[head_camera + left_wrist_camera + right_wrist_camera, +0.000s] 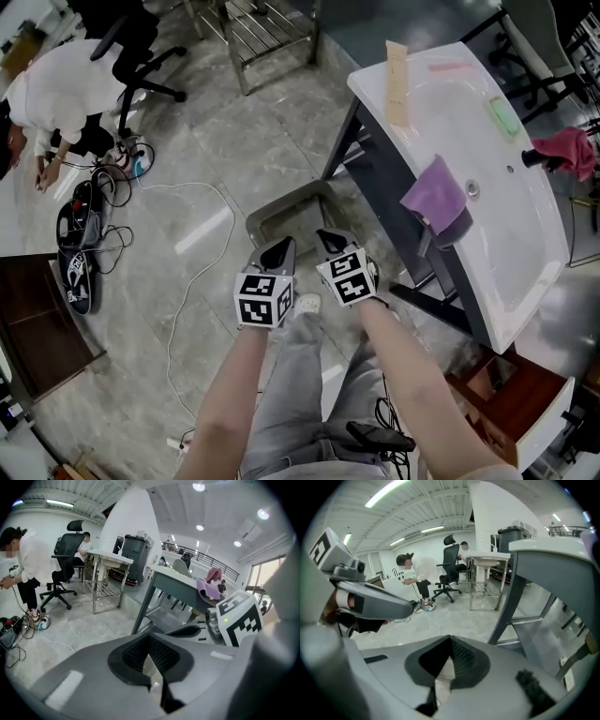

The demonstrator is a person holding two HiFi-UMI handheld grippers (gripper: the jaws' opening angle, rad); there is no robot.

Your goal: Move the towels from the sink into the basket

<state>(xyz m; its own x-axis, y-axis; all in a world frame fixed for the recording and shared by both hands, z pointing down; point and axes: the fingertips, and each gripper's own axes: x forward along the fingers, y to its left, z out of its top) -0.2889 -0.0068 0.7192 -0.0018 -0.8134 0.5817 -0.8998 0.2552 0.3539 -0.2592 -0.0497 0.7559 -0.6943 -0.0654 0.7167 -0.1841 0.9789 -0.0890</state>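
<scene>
While both tongs hang low over the floor (206,159), neither one carries anything: the left gripper (278,249) shows its 2 jaws pressed together in its own view, with only floor beyond them, and the right gripper (330,240) is likewise closed on nothing. They sit side by side, close but apart, tips aimed forward and down over the grey basket (272,208), which stands on the floor just beside the dark legs of the sink stand (375,178). The white sink (525,253) lies up and to the right of the tongs in the head view, its long side running from upper left to lower right. 2 towels are there — a purple towel (436,195) draped over the near rim, half inside the bowl and half hanging out toward the basket, and a pink towel (569,150) bunched at the far edge. The purple one is the closer, and it lies on the right gripper's side, so my reading is that the right hand has the shorter reach: up and rightward to the rim. Its fold follows the rim, so jaws coming across the rim would bite the cloth squarely. The pink towel is well apart from both tongs, across the whole bowl. I see no towel in the part of the basket that shows.
</scene>
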